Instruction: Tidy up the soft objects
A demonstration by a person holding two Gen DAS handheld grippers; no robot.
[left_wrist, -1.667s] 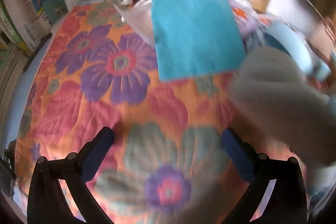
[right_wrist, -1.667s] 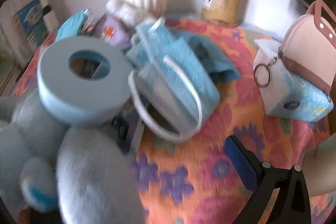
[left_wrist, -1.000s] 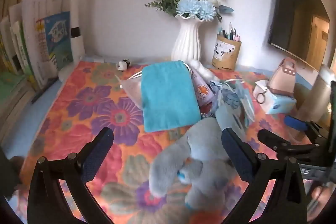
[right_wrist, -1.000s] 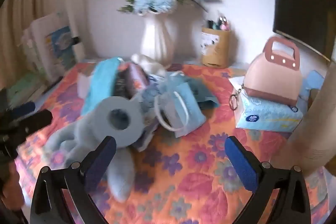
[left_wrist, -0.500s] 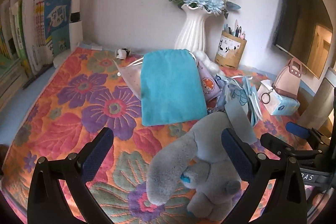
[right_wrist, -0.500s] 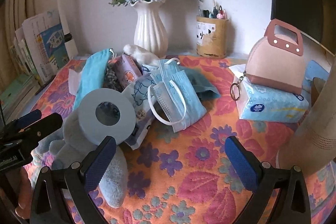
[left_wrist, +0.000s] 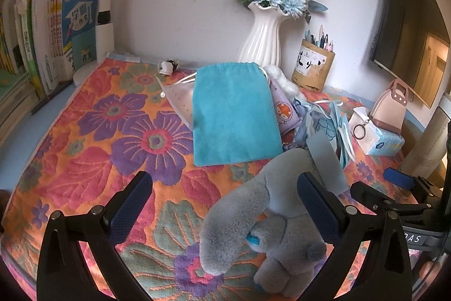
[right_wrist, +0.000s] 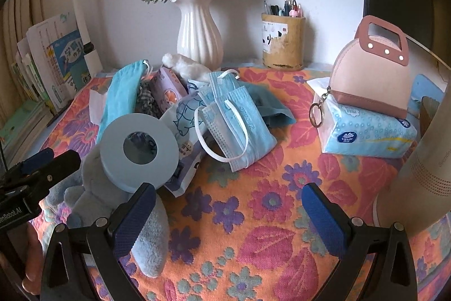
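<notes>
Both claws now hang spread and empty: the left claw (left_wrist: 222,205) low in its frame, the right claw (right_wrist: 228,205) likewise. A moment ago the grey plush toy (left_wrist: 270,216) was a blur swinging past; now it lies released on the bench (left_wrist: 84,160), lower right of the left view, so one soft thing seems placed. Only the right view shows the face masks (right_wrist: 236,117) at centre; the left view shows the teal pouch (left_wrist: 234,114) lying flat
</notes>
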